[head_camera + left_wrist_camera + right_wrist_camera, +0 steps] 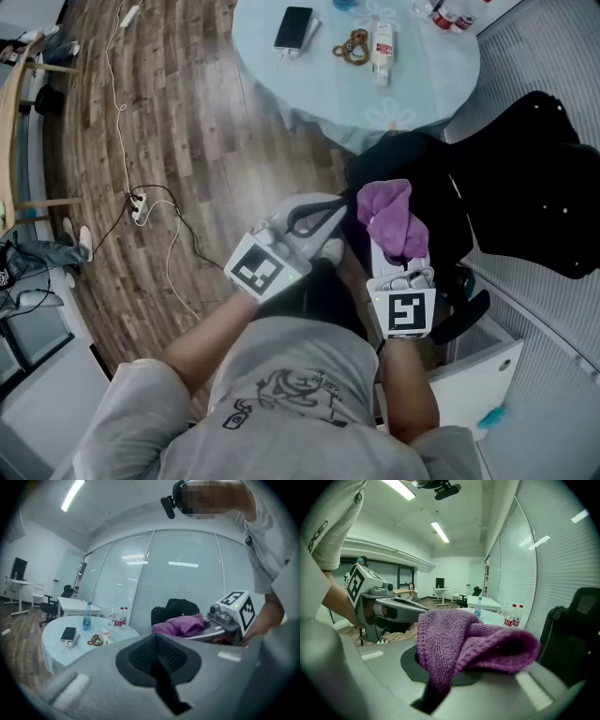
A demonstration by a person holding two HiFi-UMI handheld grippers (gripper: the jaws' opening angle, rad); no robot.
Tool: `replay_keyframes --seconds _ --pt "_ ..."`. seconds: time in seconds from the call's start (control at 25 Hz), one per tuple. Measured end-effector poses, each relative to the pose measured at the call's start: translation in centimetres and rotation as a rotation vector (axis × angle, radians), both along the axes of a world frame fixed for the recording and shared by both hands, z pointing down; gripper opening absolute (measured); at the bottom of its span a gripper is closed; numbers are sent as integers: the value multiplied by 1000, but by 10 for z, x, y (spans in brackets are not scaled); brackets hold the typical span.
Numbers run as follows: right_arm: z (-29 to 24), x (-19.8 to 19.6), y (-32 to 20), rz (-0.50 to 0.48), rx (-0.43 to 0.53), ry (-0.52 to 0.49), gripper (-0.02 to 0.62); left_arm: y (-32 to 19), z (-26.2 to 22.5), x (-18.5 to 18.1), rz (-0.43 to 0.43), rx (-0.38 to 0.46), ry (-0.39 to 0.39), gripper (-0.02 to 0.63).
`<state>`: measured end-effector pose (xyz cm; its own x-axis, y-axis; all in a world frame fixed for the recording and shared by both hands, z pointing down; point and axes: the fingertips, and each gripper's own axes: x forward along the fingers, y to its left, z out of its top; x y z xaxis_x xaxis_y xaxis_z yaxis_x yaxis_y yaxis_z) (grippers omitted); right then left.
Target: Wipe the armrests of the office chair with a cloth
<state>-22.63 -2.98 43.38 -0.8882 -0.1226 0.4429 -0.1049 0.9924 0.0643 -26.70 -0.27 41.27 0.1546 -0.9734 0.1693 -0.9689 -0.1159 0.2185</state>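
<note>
A purple cloth is bunched in my right gripper, whose jaws are shut on it; in the right gripper view the cloth drapes over the jaws and hides the pads. My left gripper is held just left of it, shut and holding nothing. The black office chair stands just beyond and to the right of both grippers, and a black armrest shows beside my right gripper. Both grippers are held in the air, and neither touches the chair. The cloth and chair also show in the left gripper view.
A round table with a pale cover stands ahead, carrying a phone, a small bottle and other bits. A power strip and cables lie on the wooden floor at left. A white cabinet is at lower right.
</note>
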Motion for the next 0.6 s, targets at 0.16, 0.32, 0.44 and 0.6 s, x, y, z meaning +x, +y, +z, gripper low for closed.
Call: replay_keyframes --seconds 0.16,0.32,0.44,0.6 --pt "43 -20 -19 -12 -8 37 32 -14 36 -11 18 -16 -11 2" --pt "94 -37 -34 -30 -9 95 32 -28 76 -20 46 -22 -37 2" --pt "132 -47 -40 -51 -21 142 32 -38 109 -25 71 -46 -51 2" --pt "182 -55 -44 -77 -44 213 32 -48 146 -30 84 -80 -44 2"
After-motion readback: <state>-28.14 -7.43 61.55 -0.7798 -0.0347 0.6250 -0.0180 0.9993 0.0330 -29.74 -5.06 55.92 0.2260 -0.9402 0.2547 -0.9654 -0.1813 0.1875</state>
